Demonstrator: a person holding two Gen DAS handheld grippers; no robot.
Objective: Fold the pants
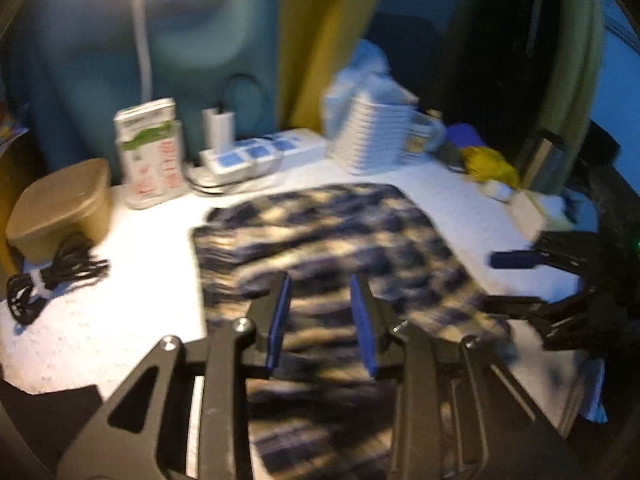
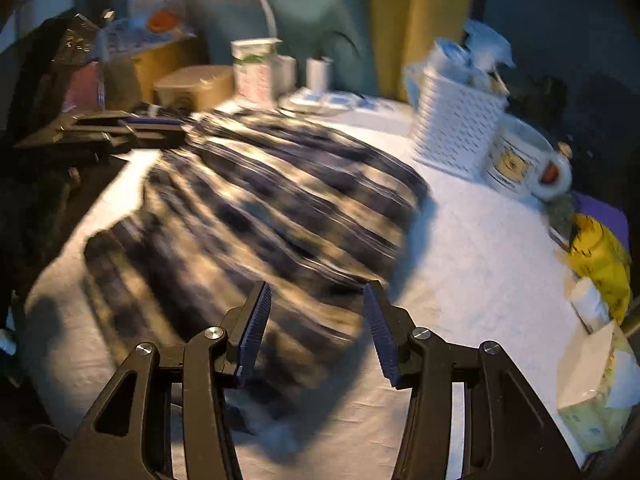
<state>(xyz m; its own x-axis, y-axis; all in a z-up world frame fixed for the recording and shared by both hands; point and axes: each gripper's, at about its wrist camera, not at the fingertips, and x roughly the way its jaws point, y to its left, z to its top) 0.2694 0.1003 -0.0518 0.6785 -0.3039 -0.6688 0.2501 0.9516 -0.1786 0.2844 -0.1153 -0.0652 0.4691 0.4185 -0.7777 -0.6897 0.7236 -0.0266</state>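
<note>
Blue and cream plaid pants (image 1: 320, 240) lie spread flat on the white-covered table (image 1: 120, 312); they fill the middle of the right wrist view (image 2: 272, 208). My left gripper (image 1: 320, 292) is open and empty, hovering just above the near part of the pants. My right gripper (image 2: 316, 296) is open and empty above the pants' near edge; it also shows at the right in the left wrist view (image 1: 516, 280). The left gripper shows at the far left of the right wrist view (image 2: 160, 128). Both views are blurred.
Along the back stand a tan lidded box (image 1: 60, 208), a coiled black cable (image 1: 48, 276), a clear holder with leaflets (image 1: 150, 152), a white power strip (image 1: 256, 156), a white basket (image 2: 456, 124), a mug (image 2: 524, 160) and a yellow bag (image 2: 596, 256). A tissue box (image 2: 600, 384) sits at the right edge.
</note>
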